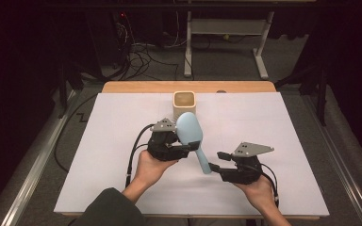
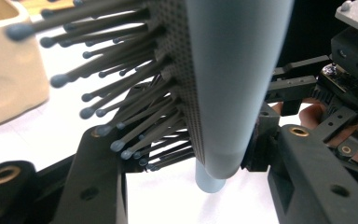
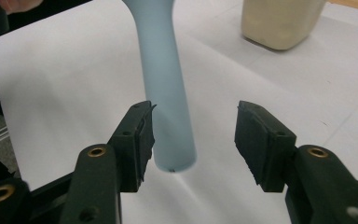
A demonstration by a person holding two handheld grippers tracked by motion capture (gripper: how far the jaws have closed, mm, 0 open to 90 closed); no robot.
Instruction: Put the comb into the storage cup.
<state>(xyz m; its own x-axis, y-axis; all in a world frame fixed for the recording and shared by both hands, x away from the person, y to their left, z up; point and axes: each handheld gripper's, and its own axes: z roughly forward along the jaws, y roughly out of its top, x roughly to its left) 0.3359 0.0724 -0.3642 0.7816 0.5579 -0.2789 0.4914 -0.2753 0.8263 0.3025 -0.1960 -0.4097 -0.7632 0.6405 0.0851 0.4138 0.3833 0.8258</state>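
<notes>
High view: left gripper (image 1: 194, 144) clamps hairbrush (image 1: 189, 128) at head base, handle slanting down-right twd right gripper (image 1: 215, 160). R jaws wide open, empty, handle end btwn them, nearer one jaw.

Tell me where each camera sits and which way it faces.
High view: above the person's side, looking forward and down on the table; forearms, both grippers.
Left gripper view: rides the left gripper, facing the brush it clamps.
Right gripper view: rides the right gripper, facing the brush handle.
All share the brush and cup.
</notes>
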